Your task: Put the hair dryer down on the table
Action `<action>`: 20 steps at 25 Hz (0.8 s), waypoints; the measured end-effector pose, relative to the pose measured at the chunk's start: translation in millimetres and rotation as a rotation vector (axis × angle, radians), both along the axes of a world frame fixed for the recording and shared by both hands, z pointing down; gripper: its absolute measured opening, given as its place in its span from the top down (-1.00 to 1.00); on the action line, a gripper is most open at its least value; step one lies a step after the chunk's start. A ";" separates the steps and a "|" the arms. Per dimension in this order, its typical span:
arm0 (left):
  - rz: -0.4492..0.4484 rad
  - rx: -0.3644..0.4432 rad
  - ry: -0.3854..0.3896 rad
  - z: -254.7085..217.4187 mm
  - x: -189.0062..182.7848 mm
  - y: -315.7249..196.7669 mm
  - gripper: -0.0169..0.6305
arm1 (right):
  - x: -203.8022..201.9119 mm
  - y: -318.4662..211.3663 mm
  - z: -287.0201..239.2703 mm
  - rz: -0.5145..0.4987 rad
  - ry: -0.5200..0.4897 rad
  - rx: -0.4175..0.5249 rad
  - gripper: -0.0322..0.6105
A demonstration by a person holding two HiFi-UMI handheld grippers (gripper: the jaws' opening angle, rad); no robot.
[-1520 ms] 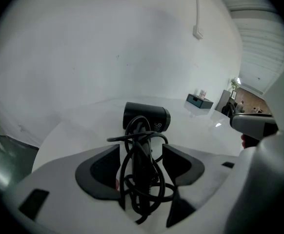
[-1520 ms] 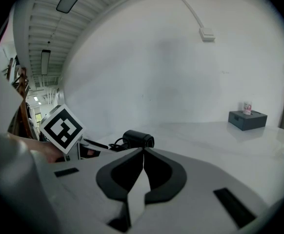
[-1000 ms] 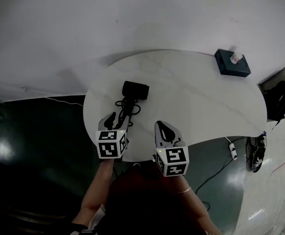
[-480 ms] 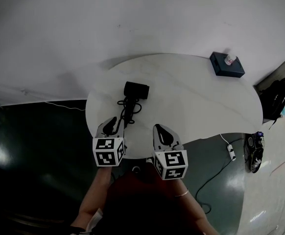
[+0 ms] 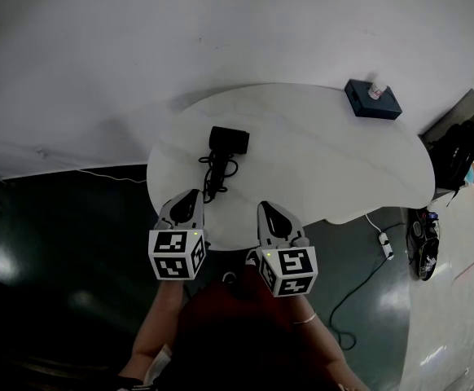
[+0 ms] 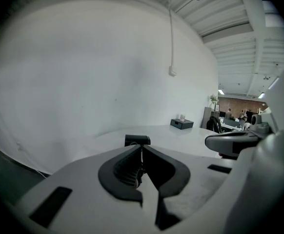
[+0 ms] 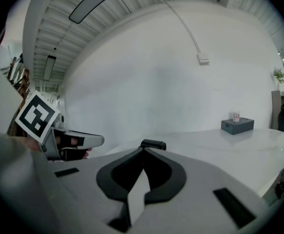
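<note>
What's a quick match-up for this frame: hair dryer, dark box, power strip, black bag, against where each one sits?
Things:
1. hair dryer
2. dark box
3. white power strip
4. black bag

Places:
A. on the floor, by the near right edge of the table
B. far right of the table top
C. left part of the table top, cord coiled beside it
D. off the table, past its right end

Pairs: 1-C, 2-B, 3-A, 4-D

A plain white wall (image 5: 221, 31) is seen across the top of the head view, and a glossy dark green floor (image 5: 50, 243) fills the lower left. A rounded white surface (image 5: 335, 161) is placed mid-frame, with a dark tissue box (image 5: 372, 100) near its upper-right edge. A white power strip (image 5: 386, 246) is seen on the floor at lower right.
</note>
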State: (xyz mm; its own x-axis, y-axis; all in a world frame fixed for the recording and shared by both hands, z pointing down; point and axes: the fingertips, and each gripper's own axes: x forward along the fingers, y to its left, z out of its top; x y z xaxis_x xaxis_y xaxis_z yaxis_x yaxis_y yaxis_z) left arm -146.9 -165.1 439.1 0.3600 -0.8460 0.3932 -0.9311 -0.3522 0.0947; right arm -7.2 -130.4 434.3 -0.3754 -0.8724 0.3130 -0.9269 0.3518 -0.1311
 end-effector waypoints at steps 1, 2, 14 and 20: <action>0.002 0.009 0.000 -2.9 -0.3 2.5 0.85 | 0.4 2.3 -1.3 0.003 -0.001 0.004 0.85; 0.003 0.017 0.000 -5.3 -0.5 5.0 0.85 | 0.7 4.6 -2.5 0.006 -0.002 0.009 0.85; 0.006 0.058 0.042 -21.9 -5.6 35.0 0.87 | -1.6 30.0 -21.8 0.037 0.002 0.073 0.85; 0.006 0.067 0.066 -24.8 -8.3 48.2 0.87 | -5.5 40.4 -26.0 0.029 0.010 0.091 0.85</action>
